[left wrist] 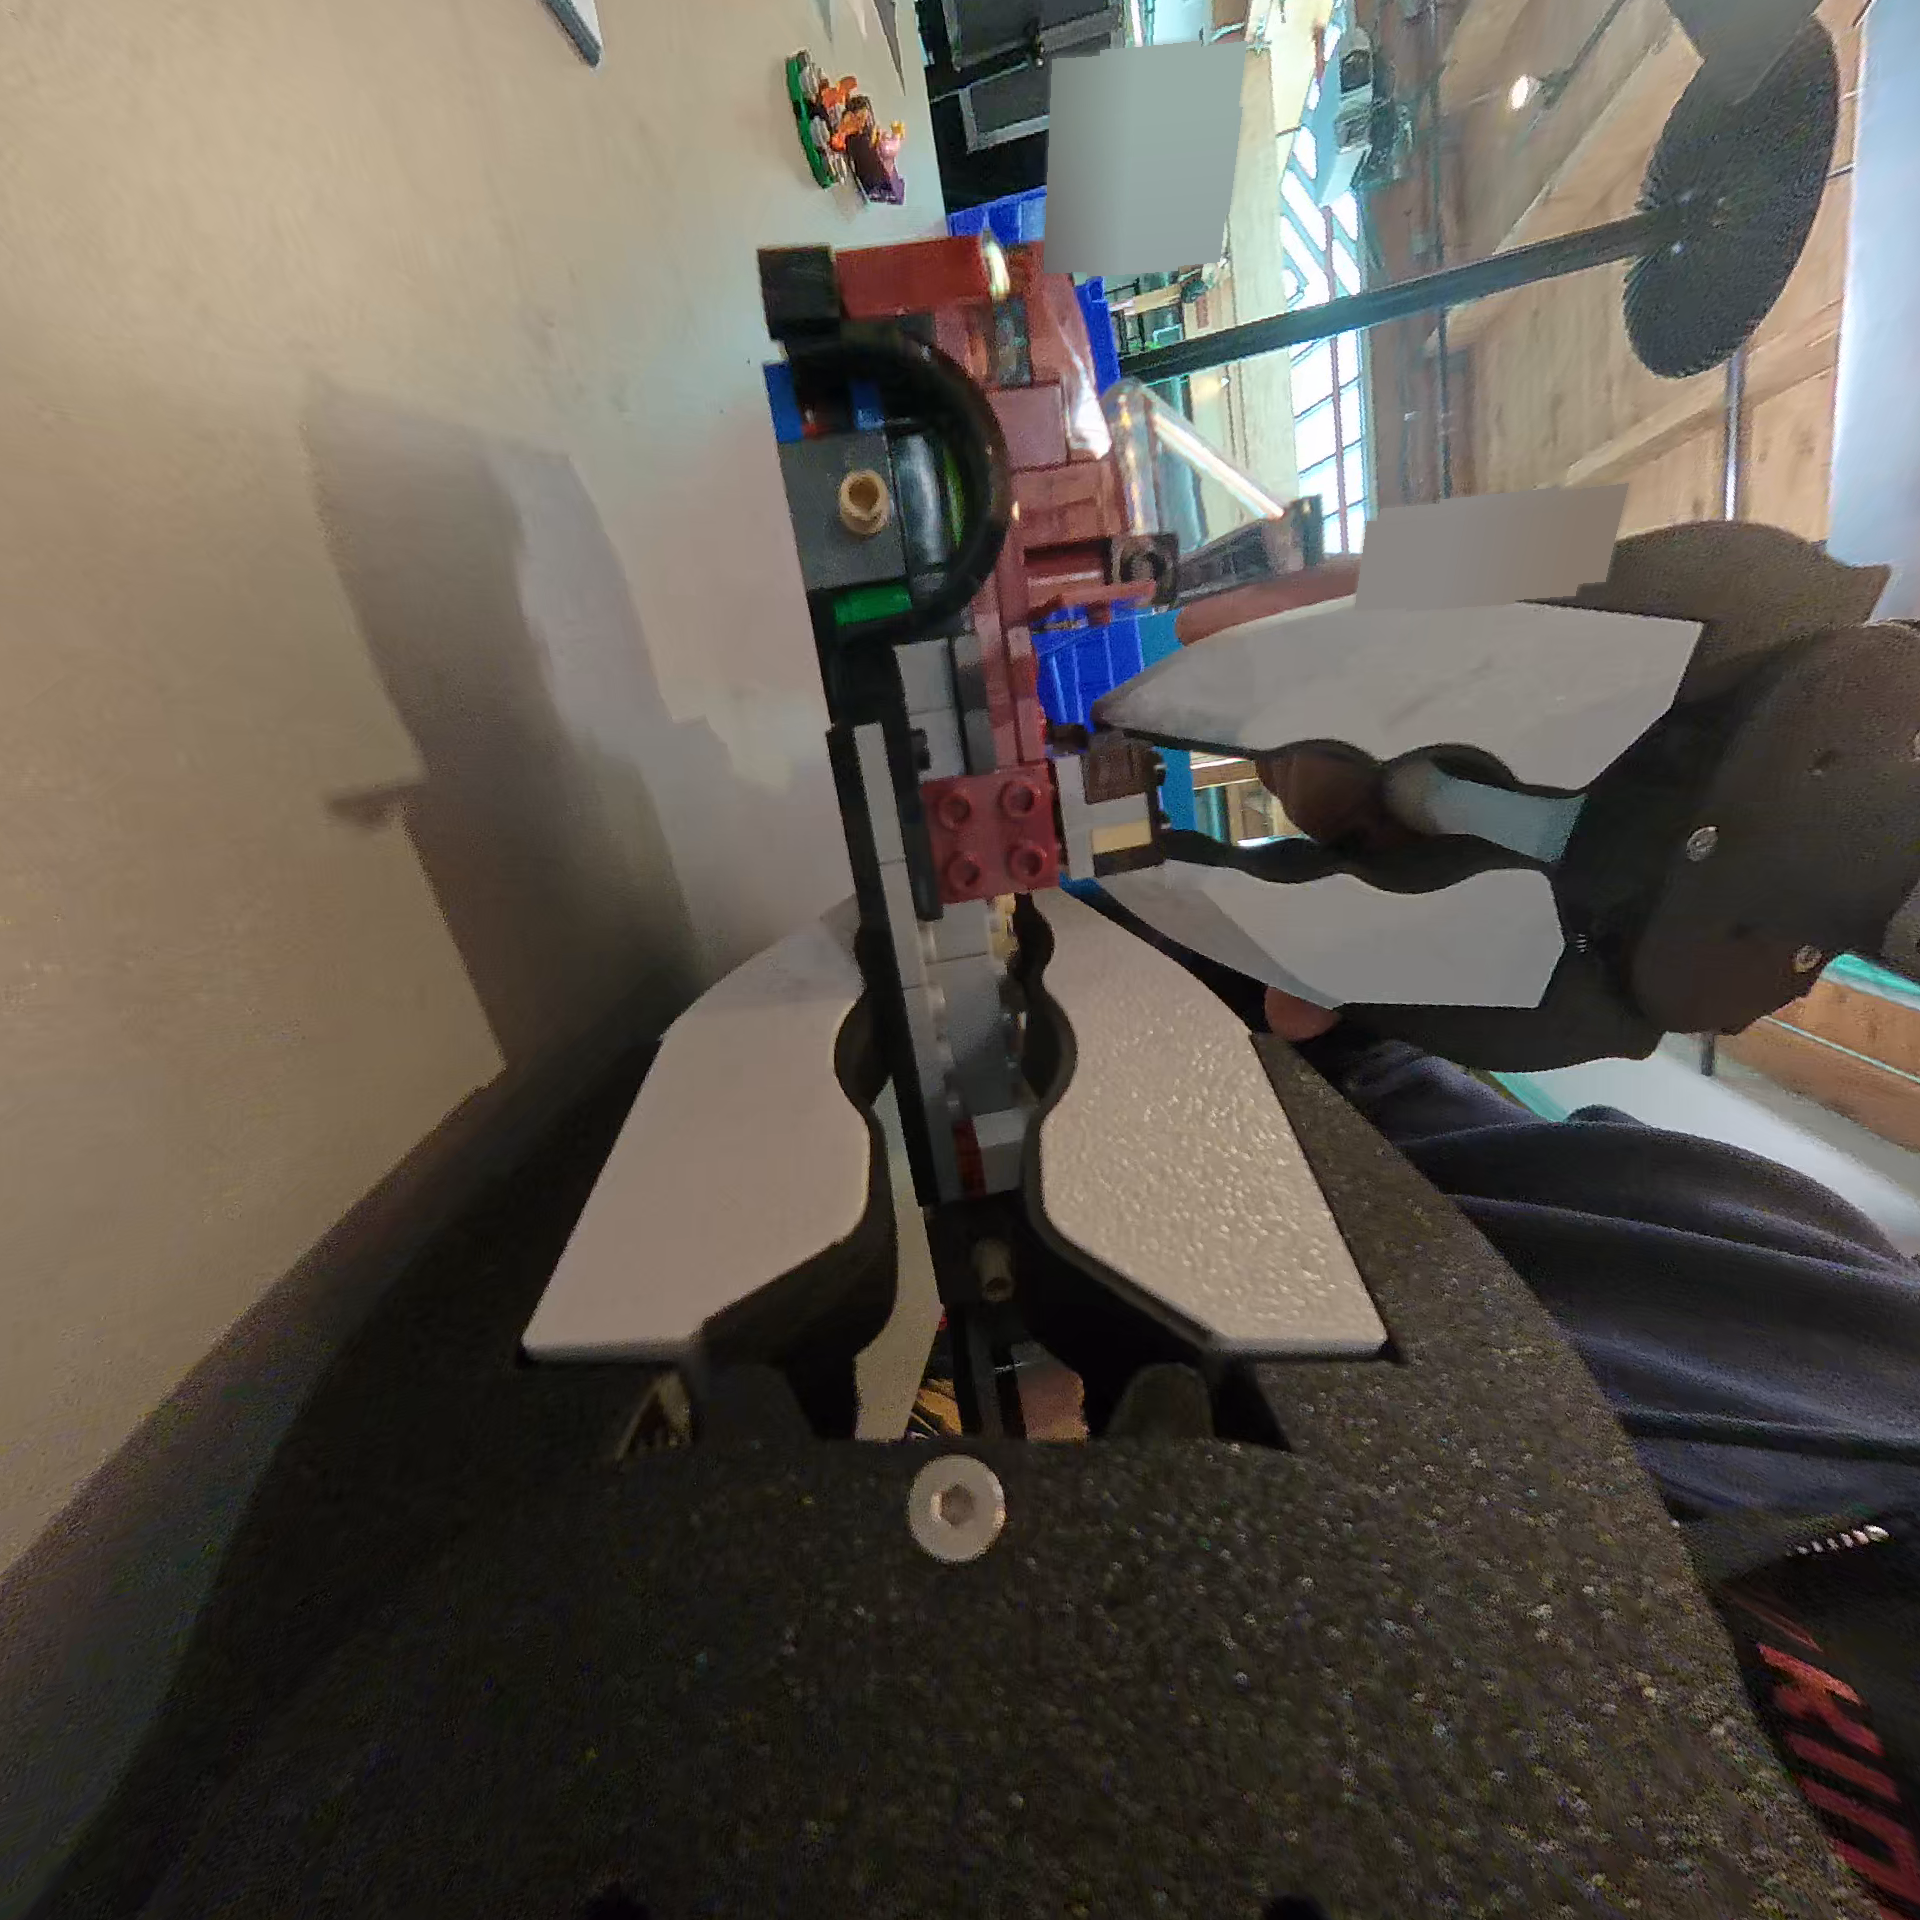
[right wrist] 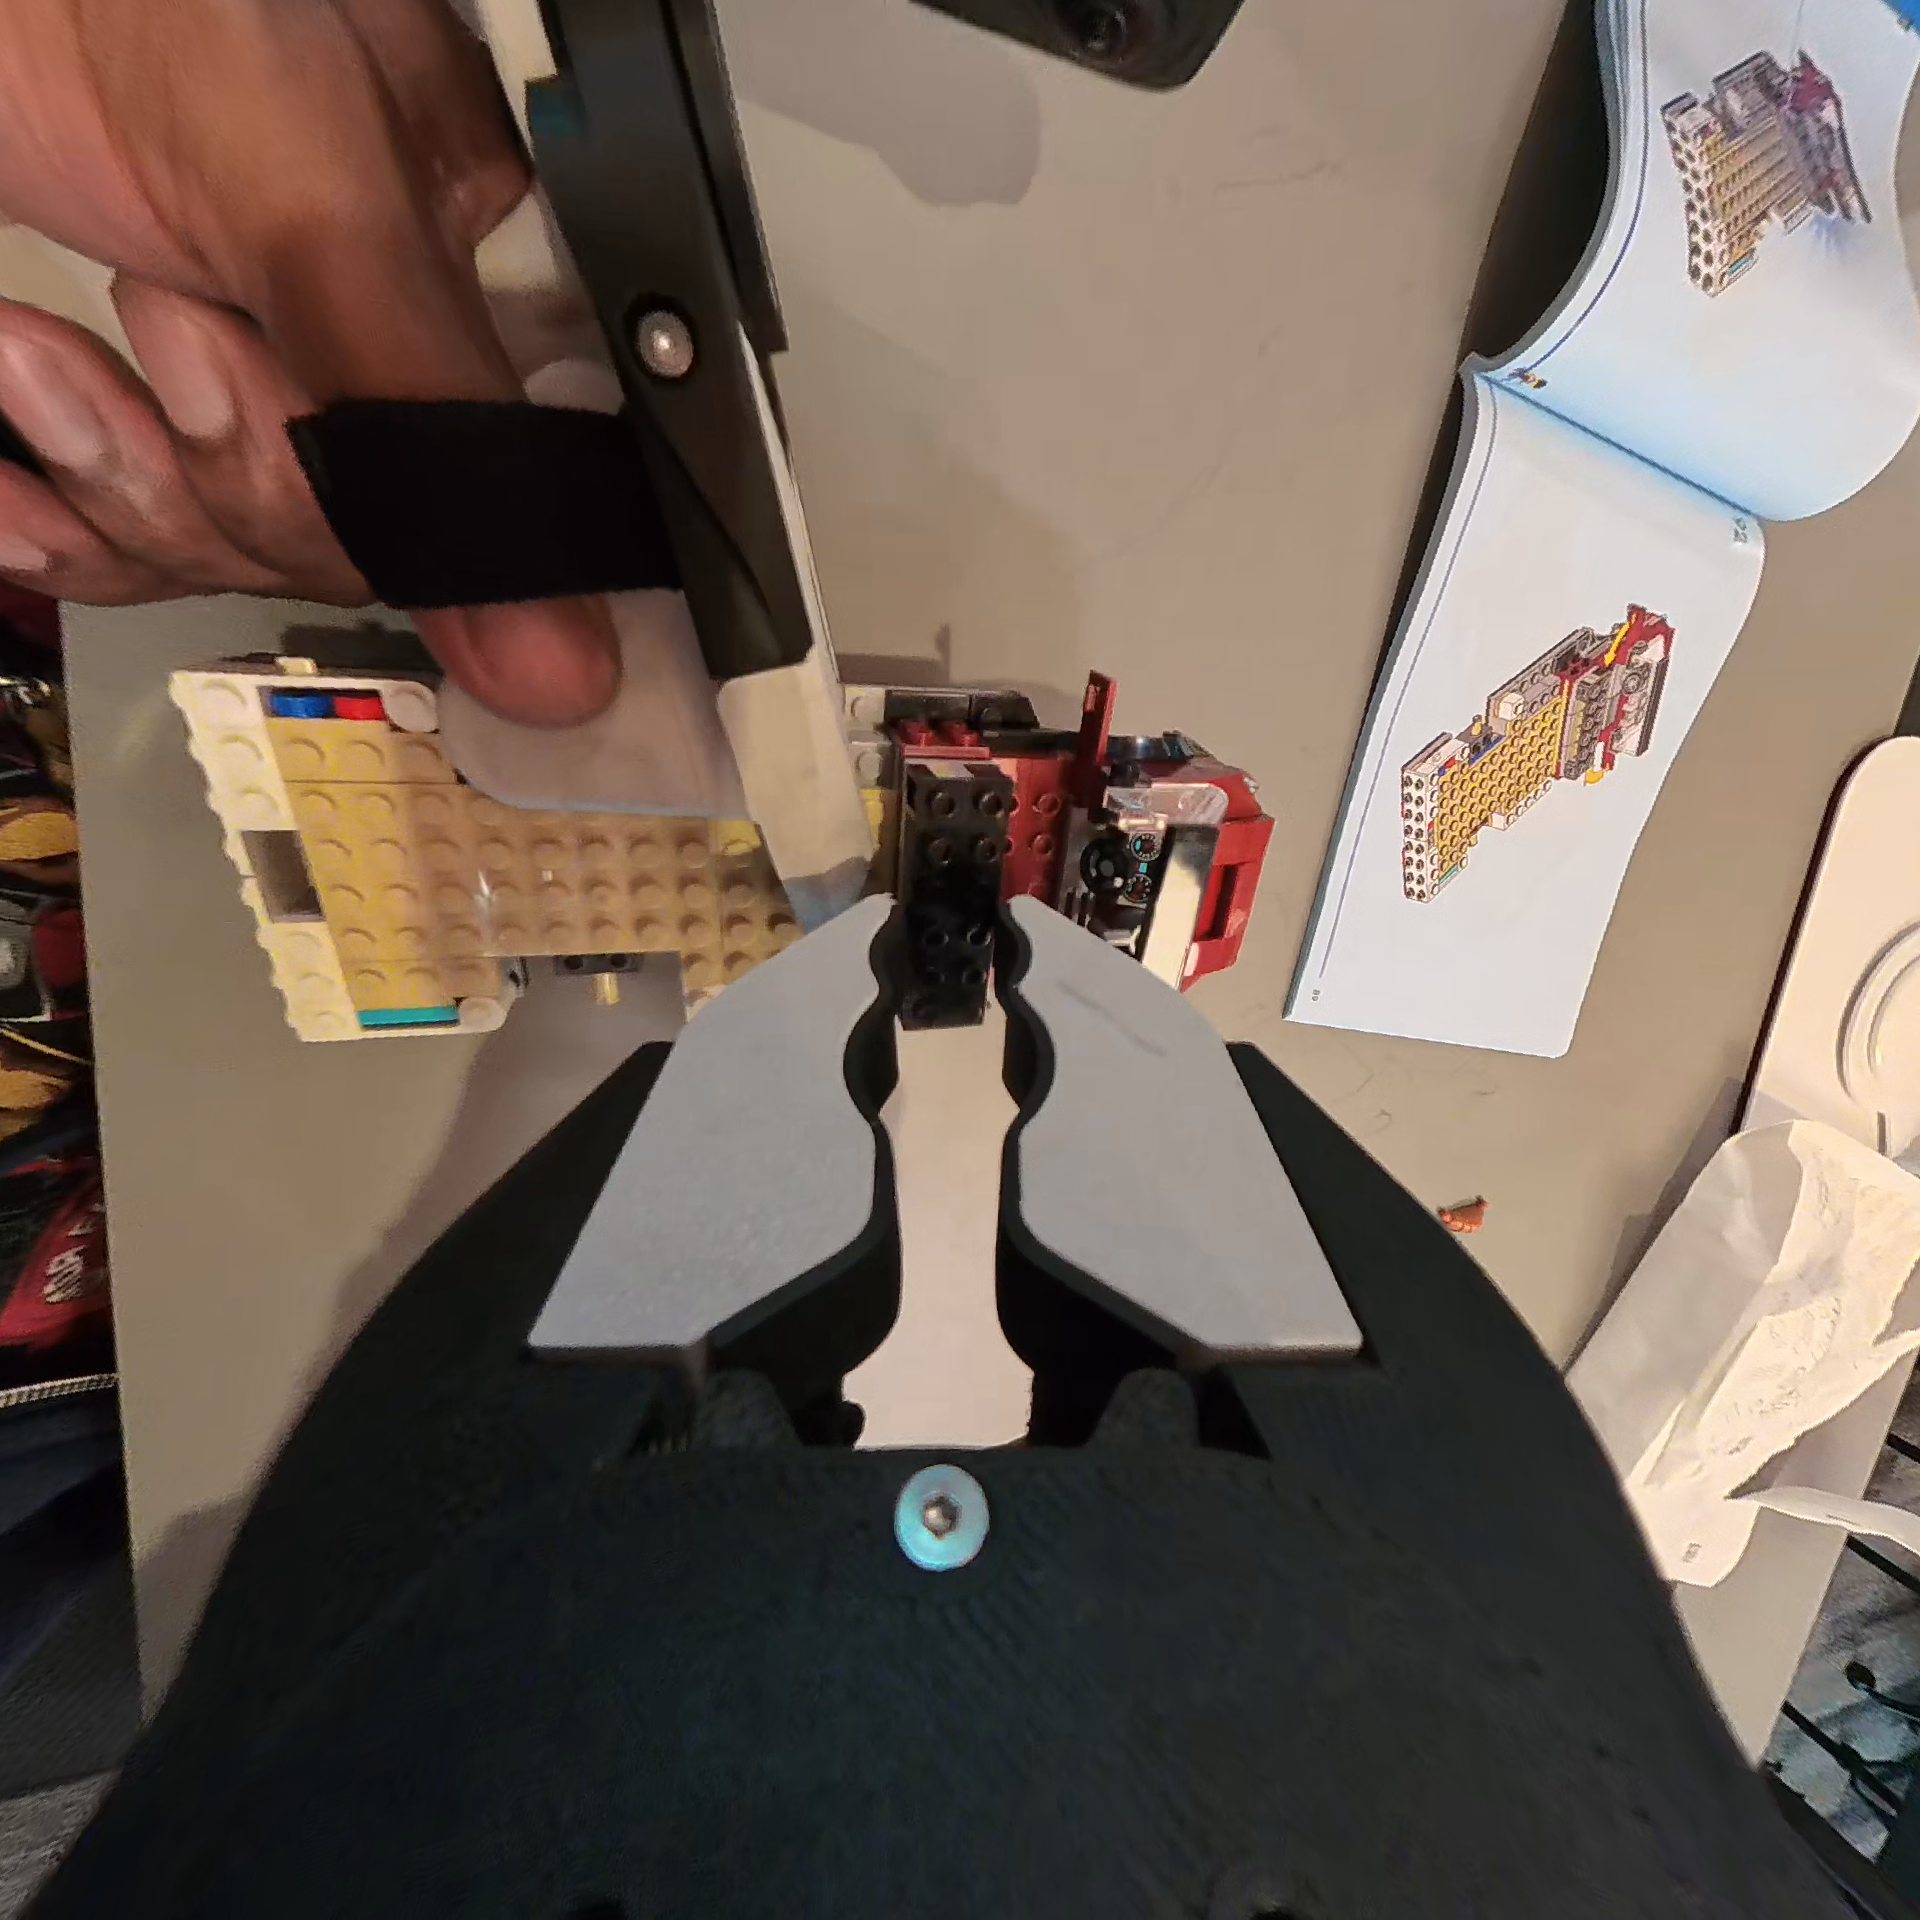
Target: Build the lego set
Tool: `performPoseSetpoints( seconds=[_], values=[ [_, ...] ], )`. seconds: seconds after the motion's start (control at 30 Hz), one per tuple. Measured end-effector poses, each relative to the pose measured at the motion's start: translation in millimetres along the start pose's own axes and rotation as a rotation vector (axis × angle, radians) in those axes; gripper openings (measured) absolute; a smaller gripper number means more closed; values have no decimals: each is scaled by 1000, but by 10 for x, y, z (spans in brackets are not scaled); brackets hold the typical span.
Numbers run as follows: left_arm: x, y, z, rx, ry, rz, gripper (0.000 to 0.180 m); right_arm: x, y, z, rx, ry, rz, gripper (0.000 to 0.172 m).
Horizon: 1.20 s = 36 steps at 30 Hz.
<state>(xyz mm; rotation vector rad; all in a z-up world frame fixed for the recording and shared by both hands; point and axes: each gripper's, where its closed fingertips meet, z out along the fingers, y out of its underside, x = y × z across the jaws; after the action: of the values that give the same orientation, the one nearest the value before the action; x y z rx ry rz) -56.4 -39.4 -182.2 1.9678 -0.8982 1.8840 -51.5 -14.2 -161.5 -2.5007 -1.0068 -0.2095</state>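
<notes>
1. Tan studded plates are making up the long flat body of the brick model (right wrist: pixel 540 883), and we are seeing white bricks edging its far end and a dark red cab (right wrist: pixel 1195 842) at the other end.
2. We are holding the model just above the grey table (right wrist: pixel 1091 416), with the left gripper (left wrist: pixel 951 966) clamped on the model's grey and black edge; both pads are pressing on the bricks.
3. We are gripping a black studded brick (right wrist: pixel 951 904) in the right gripper (right wrist: pixel 948 935), its jaws closed on the brick's sides, and the brick is lying across the model just beside the red cab.
4. We are seeing a hand (right wrist: pixel 239 343) strapped into the left gripper's handle.
5. We are noticing an open instruction booklet (right wrist: pixel 1538 790) lying on the table to the right of the model, and a crumpled white bag (right wrist: pixel 1787 1340) nearer us.
6. We are also spotting a small cluster of colourful bricks (left wrist: pixel 847 130) standing well apart on the table.
</notes>
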Motion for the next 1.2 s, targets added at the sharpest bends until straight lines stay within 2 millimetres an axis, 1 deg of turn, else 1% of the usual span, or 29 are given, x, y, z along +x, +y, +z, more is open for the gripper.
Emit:
performPoseSetpoints(
  seconds=[0.33, 0.47, 0.5, 0.67, 0.83, 1.1, 1.2],
  values=[
    [-41, -39, 10, 12, -104, 109, 23, 52, 27, 25, -47, 83, -88, 15],
    [-14, -71, 2, 34, -62, 77, 22, 100, -11, 4, 0, 93, -55, 15],
    [4, -76, 2, 36, -45, 65, 22, 102, -23, -1, 12, 87, -45, 17],
    [20, -50, 20, 26, -6, 14, 22, 98, -19, 8, 15, 81, -40, 19],
    [27, -47, 18, 22, 3, 11, 22, 83, -26, -3, 37, 58, -34, 20],
    [24, -35, 23, 17, 16, -8, 22, 93, -69, -76, 92, -9, 44, 21],
    [17, -31, 25, 16, 10, -2, 22, 64, -65, -58, 84, -41, 70, 21]
  ],
)
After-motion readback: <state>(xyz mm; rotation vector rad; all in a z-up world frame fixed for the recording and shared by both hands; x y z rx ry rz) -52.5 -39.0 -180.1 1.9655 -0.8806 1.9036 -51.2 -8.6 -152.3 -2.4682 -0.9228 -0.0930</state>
